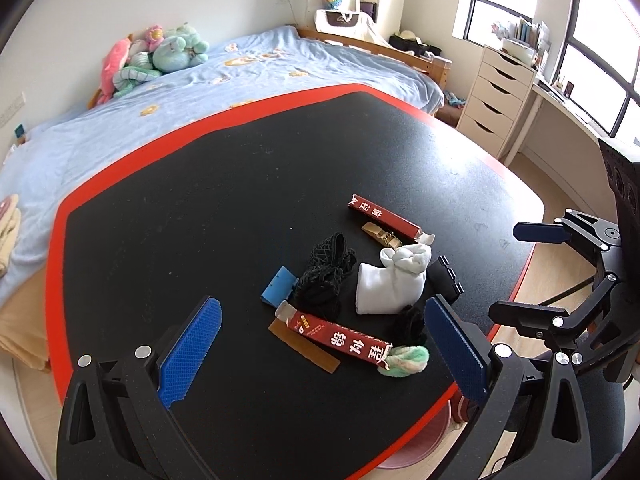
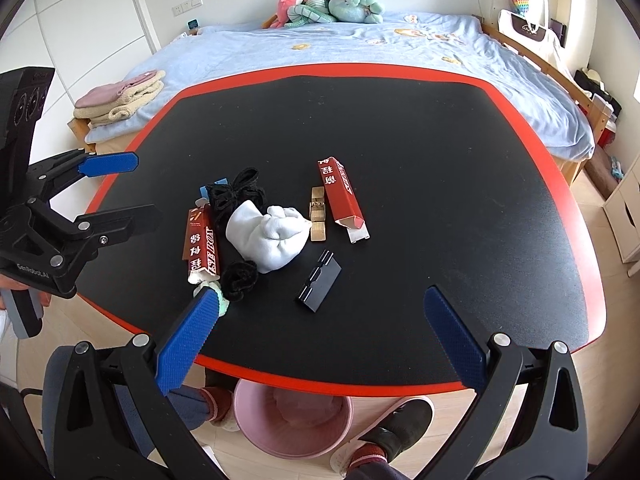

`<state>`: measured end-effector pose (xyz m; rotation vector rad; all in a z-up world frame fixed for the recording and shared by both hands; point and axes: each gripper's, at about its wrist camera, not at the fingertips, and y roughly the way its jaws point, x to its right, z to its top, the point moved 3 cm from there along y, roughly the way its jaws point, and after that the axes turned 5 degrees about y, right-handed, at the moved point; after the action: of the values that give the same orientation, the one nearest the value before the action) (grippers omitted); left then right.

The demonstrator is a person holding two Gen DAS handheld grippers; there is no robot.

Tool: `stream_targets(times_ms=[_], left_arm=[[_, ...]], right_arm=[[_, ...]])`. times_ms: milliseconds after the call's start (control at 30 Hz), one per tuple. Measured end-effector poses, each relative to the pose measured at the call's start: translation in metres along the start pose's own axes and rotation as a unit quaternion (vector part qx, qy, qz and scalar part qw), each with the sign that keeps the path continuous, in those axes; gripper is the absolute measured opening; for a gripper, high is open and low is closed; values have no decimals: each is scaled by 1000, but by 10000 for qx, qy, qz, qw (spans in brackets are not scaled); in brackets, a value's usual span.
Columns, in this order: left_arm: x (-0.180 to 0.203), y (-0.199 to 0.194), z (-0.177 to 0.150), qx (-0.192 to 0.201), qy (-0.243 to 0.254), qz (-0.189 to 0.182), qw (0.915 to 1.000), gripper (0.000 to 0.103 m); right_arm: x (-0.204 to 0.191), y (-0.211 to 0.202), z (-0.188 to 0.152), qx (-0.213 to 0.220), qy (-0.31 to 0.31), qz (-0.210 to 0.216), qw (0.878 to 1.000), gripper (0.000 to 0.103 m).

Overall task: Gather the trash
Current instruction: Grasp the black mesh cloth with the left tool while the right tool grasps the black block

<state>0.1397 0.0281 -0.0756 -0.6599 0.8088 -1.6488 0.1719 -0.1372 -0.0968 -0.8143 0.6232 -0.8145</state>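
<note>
Hovering, both empty | left hand-held gripper point(image 1: 322, 344) jaws apart | right hand-held gripper point(image 2: 320, 332) jaws apart | advice: straddle near red box point(image 1: 342, 334) crosswise, drop in pink bin point(image 2: 294, 424)

The black matt surface point(image 2: 440, 184) looks faintly grainy, with a smooth red rim. Two red printed cardboard boxes point(image 2: 340, 192) have a slight sheen. The white knotted cloth bundle point(image 2: 272, 236) is soft knit. The small black plastic holder point(image 2: 320, 280) is glossy. The blue fingers point(image 2: 188, 340) carry ribbed rubbery pads.
</note>
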Motion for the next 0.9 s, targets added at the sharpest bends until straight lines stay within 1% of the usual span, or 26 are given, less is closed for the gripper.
stream_targets(times_ms=[100,133,167,233,300,333,367,467,500,533,567,700,767,800,867,900], left_arm=[[-4,12,7,-67,195,-136,9997,97],[-5,16,8,-92,246,-183,9995,94],[-5,20,9,-126,297,-235,9992,88],[-5,27,10,-208,388,-302,9986,81],[-7,33,10,-245,442,-352,9981,79],[-7,35,10,-269,456,-373,9979,76],[-8,38,10,-305,477,-375,9977,73],[-10,44,7,-396,540,-462,9967,67],[-10,45,7,-407,571,-485,9964,66],[-10,47,7,-414,599,-505,9961,62],[-9,48,7,-432,615,-525,9958,58],[-9,53,7,-478,673,-559,9950,53],[-9,55,8,-469,675,-593,9948,50],[-9,55,8,-463,680,-592,9948,48],[-9,56,8,-461,679,-595,9948,40],[-8,57,8,-469,687,-596,9947,38]], right_arm=[[1,9,1,-47,11,-4,10000,100],[1,11,1,-68,17,7,10000,100],[1,14,1,-90,18,7,10000,100],[3,18,2,-123,23,17,9999,100],[4,22,2,-148,38,37,9999,98],[4,24,2,-163,41,43,9999,95],[4,26,2,-190,41,29,9998,88],[5,32,2,-255,47,42,9997,83],[5,34,2,-263,47,59,9996,78],[5,35,3,-277,46,66,9996,76],[5,37,3,-288,50,70,9995,71],[5,45,4,-349,46,92,9993,56],[5,47,4,-381,44,109,9992,51],[5,48,4,-388,47,111,9992,47],[5,50,4,-400,60,125,9991,40],[5,50,4,-399,59,125,9991,37]])
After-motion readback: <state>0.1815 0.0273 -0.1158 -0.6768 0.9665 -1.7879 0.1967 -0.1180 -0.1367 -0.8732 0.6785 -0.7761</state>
